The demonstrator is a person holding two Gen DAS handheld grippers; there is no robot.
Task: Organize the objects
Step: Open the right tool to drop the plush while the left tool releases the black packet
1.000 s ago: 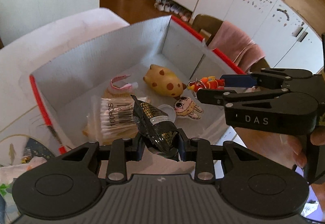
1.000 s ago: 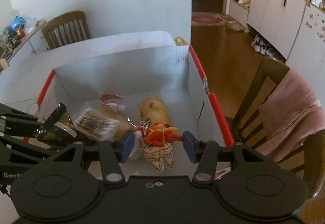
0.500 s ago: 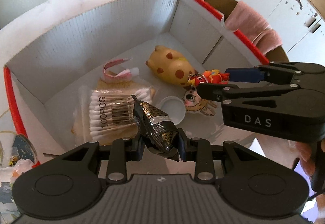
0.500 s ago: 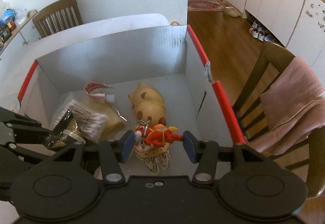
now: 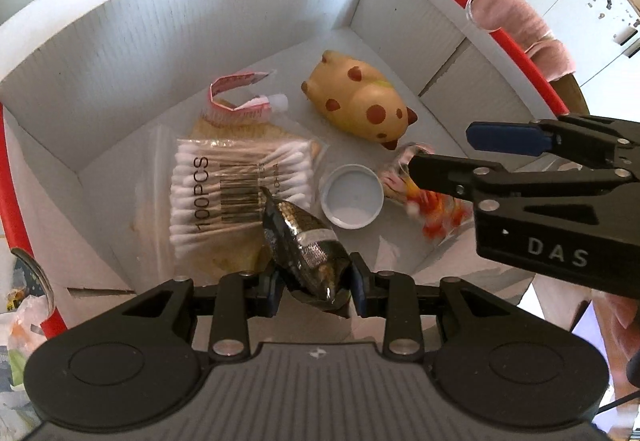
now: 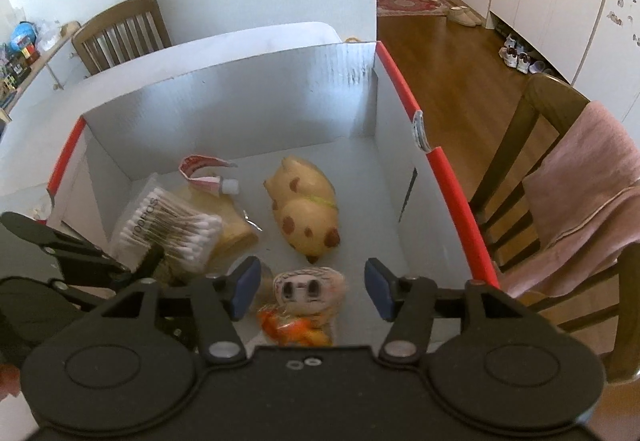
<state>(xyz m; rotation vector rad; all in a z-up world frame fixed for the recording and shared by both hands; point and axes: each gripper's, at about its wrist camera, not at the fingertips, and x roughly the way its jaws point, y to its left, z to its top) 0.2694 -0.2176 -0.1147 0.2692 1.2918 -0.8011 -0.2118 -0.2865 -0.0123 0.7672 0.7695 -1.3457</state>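
My left gripper [image 5: 314,283] is shut on a black and gold foil packet [image 5: 304,241] above the near edge of a white cardboard box with red rims [image 5: 224,21]. My right gripper [image 6: 310,287] is open and empty over the box. Below it, a blurred orange toy keychain [image 6: 294,329] lies on a flat cartoon-face charm [image 6: 308,287]; the orange toy keychain also shows in the left wrist view [image 5: 434,207]. Inside the box lie a spotted yellow pig toy [image 6: 306,211], a bag of cotton swabs [image 5: 236,189], a pink tube [image 5: 244,97] and a white lid [image 5: 352,197].
A wooden chair with a pink towel [image 6: 580,193] stands right of the box. Another wooden chair [image 6: 120,33] stands behind the white table [image 6: 200,53]. Clutter in plastic lies left of the box [image 5: 20,325].
My right gripper has opened and the orange keychain has dropped onto the cartoon charm in the box. Both grippers have moved forward and tilted down over the box; the left still holds the packet.
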